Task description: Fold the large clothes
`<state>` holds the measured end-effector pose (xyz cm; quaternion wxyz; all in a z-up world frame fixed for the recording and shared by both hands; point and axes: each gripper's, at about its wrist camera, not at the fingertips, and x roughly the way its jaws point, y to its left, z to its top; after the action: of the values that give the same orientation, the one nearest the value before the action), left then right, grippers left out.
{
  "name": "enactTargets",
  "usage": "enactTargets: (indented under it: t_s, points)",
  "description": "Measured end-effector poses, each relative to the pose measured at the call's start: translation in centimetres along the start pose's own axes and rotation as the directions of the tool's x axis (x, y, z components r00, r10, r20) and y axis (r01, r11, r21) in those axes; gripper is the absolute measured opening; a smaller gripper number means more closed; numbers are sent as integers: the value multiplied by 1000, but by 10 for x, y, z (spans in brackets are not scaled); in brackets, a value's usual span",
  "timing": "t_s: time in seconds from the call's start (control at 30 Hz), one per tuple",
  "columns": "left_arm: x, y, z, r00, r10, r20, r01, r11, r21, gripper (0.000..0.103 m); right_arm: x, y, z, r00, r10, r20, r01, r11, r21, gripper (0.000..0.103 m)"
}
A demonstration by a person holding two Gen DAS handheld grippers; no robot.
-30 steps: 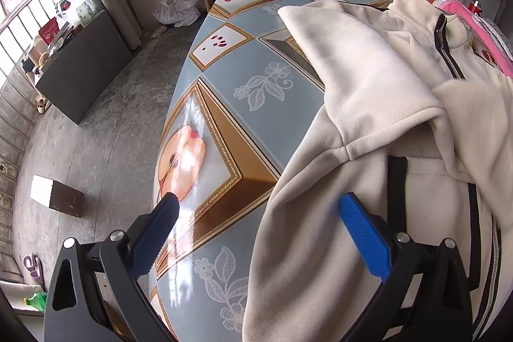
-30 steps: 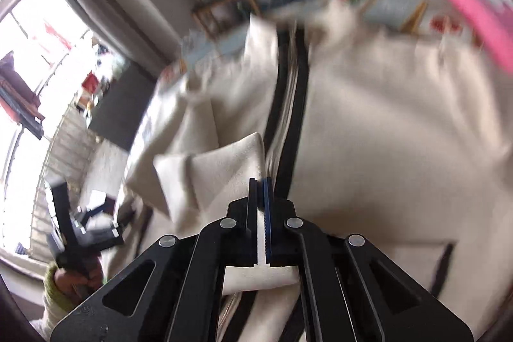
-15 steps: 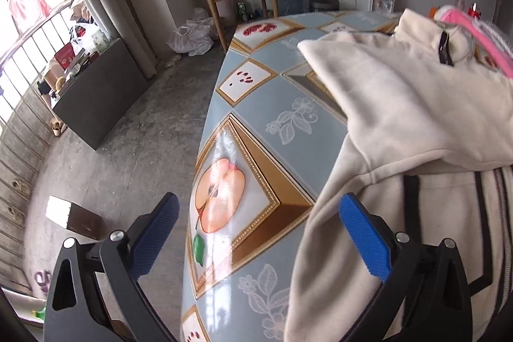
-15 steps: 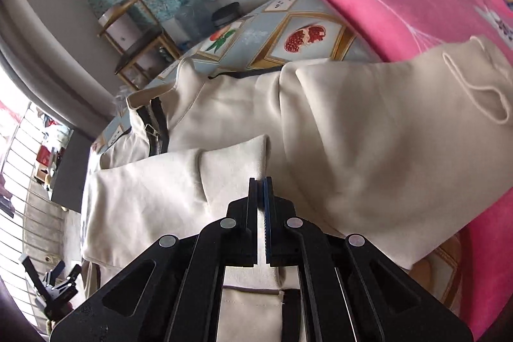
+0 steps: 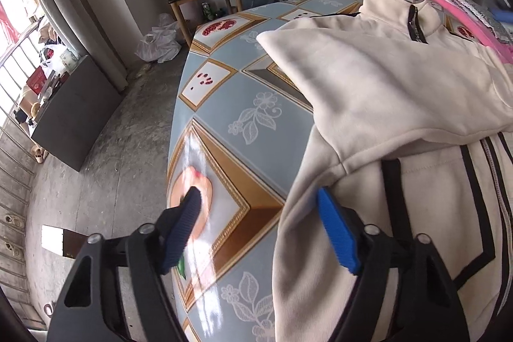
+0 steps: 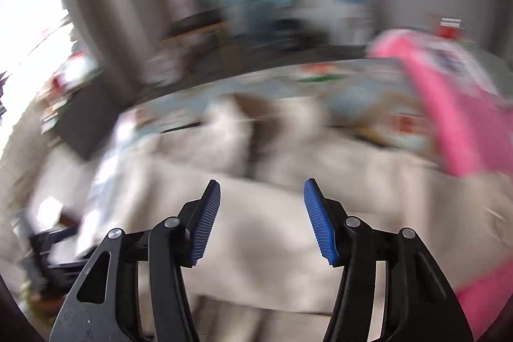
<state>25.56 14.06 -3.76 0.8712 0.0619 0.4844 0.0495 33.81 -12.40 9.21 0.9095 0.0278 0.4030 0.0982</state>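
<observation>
Right claw (image 6: 262, 218) spread, nothing in it; view badly blurred, cream jacket (image 6: 266, 246) under it just recognizable. Left claw (image 5: 261, 233) spread too, jacket (image 5: 384, 104) edge by its right finger, surface (image 5: 224, 117) ahead-left.

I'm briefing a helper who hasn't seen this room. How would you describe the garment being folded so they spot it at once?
Start at the big table with the blue cloth printed with framed fruit pictures. On its right side lies the cream zip-up jacket, one sleeve folded across its body, just ahead of the open left tool. Black trim stripes and a black collar zipper set it apart from the pink bedding behind it.
</observation>
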Motion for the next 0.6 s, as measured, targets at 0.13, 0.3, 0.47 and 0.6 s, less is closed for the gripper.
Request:
enactTargets:
  t_s: [0.13, 0.3, 0.47, 0.6]
  points:
    - [1, -2, -6, 1000, 1, -9, -1, 1000, 1, 60, 77, 114, 38, 950, 208, -231, -252, 951, -180, 58]
    - [5, -3, -3, 1000, -18, 9, 19, 1000, -9, 46, 182, 199, 77, 914, 118, -387, -238, 930, -279, 58]
    - [6, 0, -3, 997, -73, 27, 73, 997, -33, 18, 240, 215, 81, 866, -26, -500, -136, 949, -285, 42]
    - [2, 2, -7, 993, -100, 66, 105, 992, -76, 5, 240, 219, 71, 848, -72, -525, -117, 941, -318, 7]
